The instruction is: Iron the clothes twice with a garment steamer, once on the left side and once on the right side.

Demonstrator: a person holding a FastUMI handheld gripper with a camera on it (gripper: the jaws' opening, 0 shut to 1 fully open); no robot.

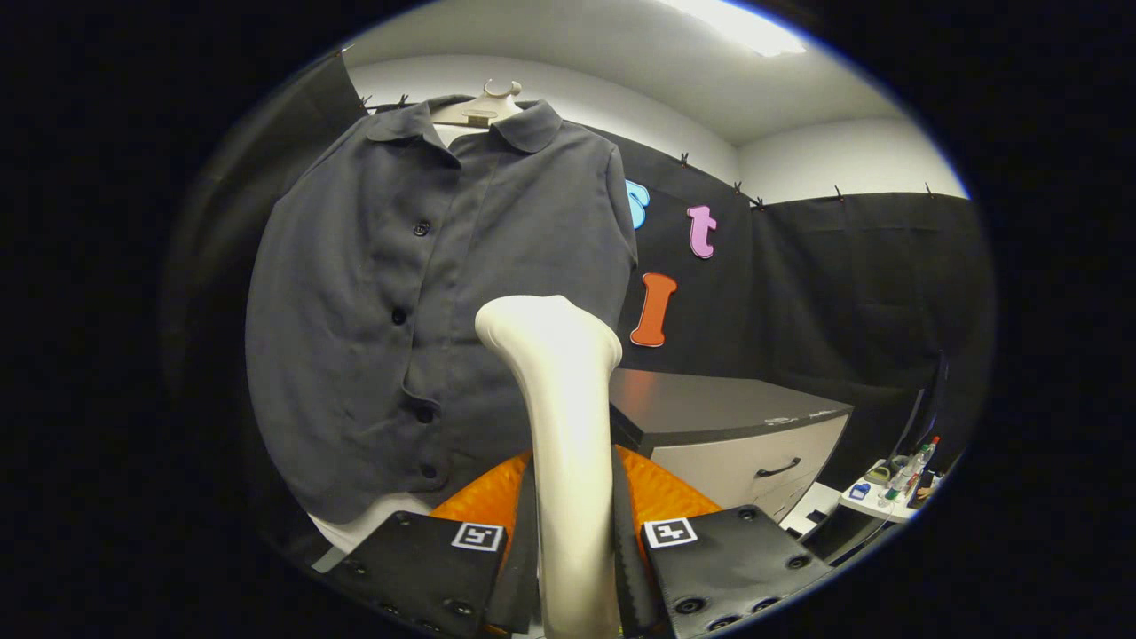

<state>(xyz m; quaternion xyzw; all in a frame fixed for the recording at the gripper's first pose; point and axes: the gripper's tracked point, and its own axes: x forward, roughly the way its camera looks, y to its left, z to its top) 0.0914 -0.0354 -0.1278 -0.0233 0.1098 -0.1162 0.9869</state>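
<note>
A dark grey button-up shirt (399,302) hangs on a pale hanger (484,105) against the booth's wall, straight ahead of the fingers. My gripper (572,550) is shut on the handle of a cream-white garment steamer (564,417), which rises upright between the fingers. The steamer's head stands over the shirt's lower right part, to the right of the button line. Whether the head touches the cloth cannot be told. A white edge shows under the shirt's hem.
A low cabinet (737,435) with a dark top and a pale drawer front stands to the right of the shirt. Farther right, a small white table (892,497) carries bottles and small items.
</note>
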